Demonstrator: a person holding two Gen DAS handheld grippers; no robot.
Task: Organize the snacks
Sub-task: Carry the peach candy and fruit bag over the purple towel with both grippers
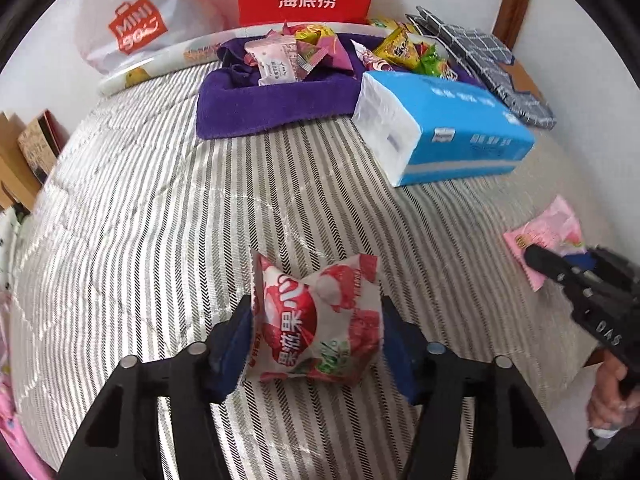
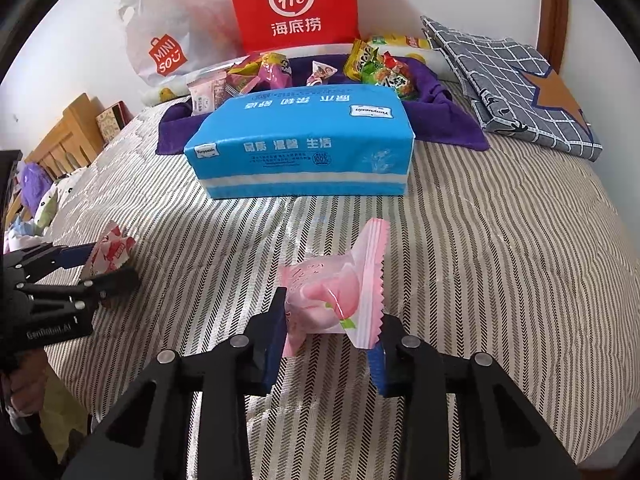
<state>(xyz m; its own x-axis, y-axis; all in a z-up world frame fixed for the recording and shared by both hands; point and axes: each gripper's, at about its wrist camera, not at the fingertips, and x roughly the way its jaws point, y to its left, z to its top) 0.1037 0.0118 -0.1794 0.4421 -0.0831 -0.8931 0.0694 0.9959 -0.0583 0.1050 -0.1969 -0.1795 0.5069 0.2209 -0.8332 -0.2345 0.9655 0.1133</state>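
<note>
My left gripper [image 1: 316, 316] is shut on a red and white lychee snack packet [image 1: 316, 320], just above the striped bed cover; it also shows in the right wrist view [image 2: 110, 254]. My right gripper [image 2: 332, 312] is shut on a pink peach snack packet [image 2: 336, 292], which also shows at the right edge of the left wrist view [image 1: 544, 236]. A purple towel tray [image 1: 280, 100] at the back holds several snack packets [image 1: 280, 60].
A blue tissue pack [image 2: 304, 144] lies between the grippers and the purple tray. A red Hi bag [image 2: 294, 4] and a white Miniso bag [image 2: 164, 44] lean on the wall. A checked grey cloth [image 2: 516, 84] lies back right. Wooden furniture [image 2: 76, 132] stands left.
</note>
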